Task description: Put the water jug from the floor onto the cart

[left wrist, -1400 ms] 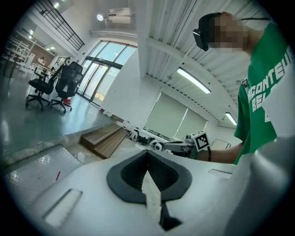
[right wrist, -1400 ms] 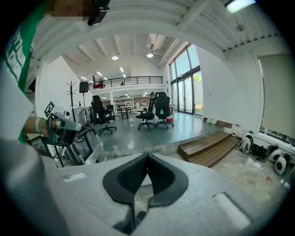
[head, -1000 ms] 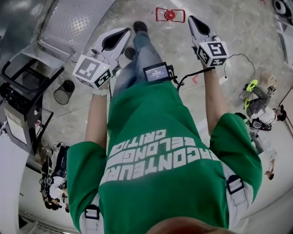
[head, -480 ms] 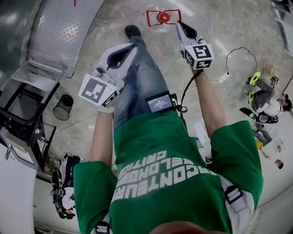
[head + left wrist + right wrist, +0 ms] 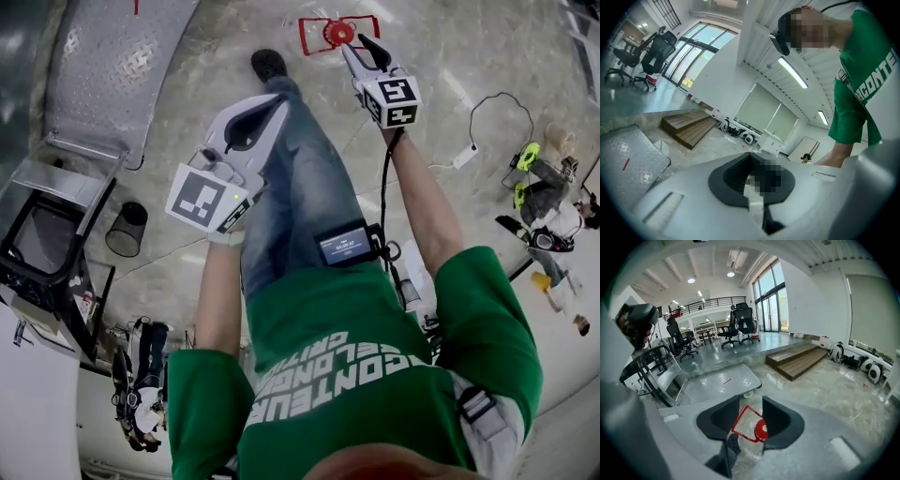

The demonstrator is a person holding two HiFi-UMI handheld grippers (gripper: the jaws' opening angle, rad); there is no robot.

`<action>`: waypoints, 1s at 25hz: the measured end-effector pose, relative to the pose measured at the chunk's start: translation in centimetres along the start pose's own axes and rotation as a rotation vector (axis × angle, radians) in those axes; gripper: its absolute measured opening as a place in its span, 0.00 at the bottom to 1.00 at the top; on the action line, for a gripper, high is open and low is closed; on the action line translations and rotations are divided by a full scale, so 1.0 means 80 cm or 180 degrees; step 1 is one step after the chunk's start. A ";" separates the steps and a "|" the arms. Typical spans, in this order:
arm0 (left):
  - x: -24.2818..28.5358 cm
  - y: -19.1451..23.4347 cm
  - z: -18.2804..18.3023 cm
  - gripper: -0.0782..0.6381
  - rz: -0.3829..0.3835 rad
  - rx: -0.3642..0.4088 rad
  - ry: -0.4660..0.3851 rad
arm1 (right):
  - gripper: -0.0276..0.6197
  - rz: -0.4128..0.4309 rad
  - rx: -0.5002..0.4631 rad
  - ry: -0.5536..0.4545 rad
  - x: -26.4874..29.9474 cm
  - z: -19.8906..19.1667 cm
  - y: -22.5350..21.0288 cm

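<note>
The water jug (image 5: pixel 336 33) stands on the floor at the top of the head view, clear with a red cap and a red handle. My right gripper (image 5: pixel 354 44) hangs just short of it, and its jaws have just been opening. In the right gripper view the jug's red handle and cap (image 5: pixel 753 426) show through the gap of the right gripper (image 5: pixel 751 401), with the pads apart from them. My left gripper (image 5: pixel 274 98) is held over the person's leg with nothing in it, and in its own view the left gripper (image 5: pixel 750 157) has its pads together. The cart's flat metal deck (image 5: pixel 122 56) lies at upper left.
The person's shoe (image 5: pixel 269 64) is planted left of the jug. A black mesh bin (image 5: pixel 127 230) and a black frame rack (image 5: pixel 42 253) stand at left. A cable with a plug block (image 5: pixel 464 155) trails at right. Wooden steps (image 5: pixel 797 359) lie beyond the cart deck (image 5: pixel 723 380).
Both grippers have sunk toward the floor as the person bends forward. The right gripper has closed in on the jug and its jaws have parted. The left stays shut.
</note>
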State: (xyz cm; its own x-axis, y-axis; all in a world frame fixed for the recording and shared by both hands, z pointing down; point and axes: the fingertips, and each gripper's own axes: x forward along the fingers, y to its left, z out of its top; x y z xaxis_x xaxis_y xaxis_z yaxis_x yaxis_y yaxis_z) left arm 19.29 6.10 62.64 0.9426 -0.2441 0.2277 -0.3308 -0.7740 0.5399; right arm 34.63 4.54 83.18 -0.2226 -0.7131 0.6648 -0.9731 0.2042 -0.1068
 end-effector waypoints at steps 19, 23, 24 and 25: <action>-0.003 0.037 -0.052 0.13 0.0076 -0.0318 0.0022 | 0.54 -0.0336 0.0130 0.0822 0.125 -0.143 -0.023; -0.009 0.048 -0.050 0.13 0.0132 -0.0376 0.0001 | 0.54 -0.0387 0.0160 0.0884 0.134 -0.147 -0.023; -0.010 0.049 -0.050 0.13 0.0138 -0.0382 0.0005 | 0.54 -0.0402 0.0165 0.0887 0.136 -0.146 -0.023; -0.010 0.050 -0.050 0.13 0.0143 -0.0385 0.0012 | 0.54 -0.0416 0.0177 0.0883 0.138 -0.145 -0.023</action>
State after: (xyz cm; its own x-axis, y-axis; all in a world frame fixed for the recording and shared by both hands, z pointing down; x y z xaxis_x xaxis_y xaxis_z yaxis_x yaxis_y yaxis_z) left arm 16.99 5.51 67.87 0.9267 -0.2745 0.2566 -0.3757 -0.6862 0.6228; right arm 34.67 4.07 99.31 -0.0779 -0.5190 0.8512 -0.9959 0.0804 -0.0421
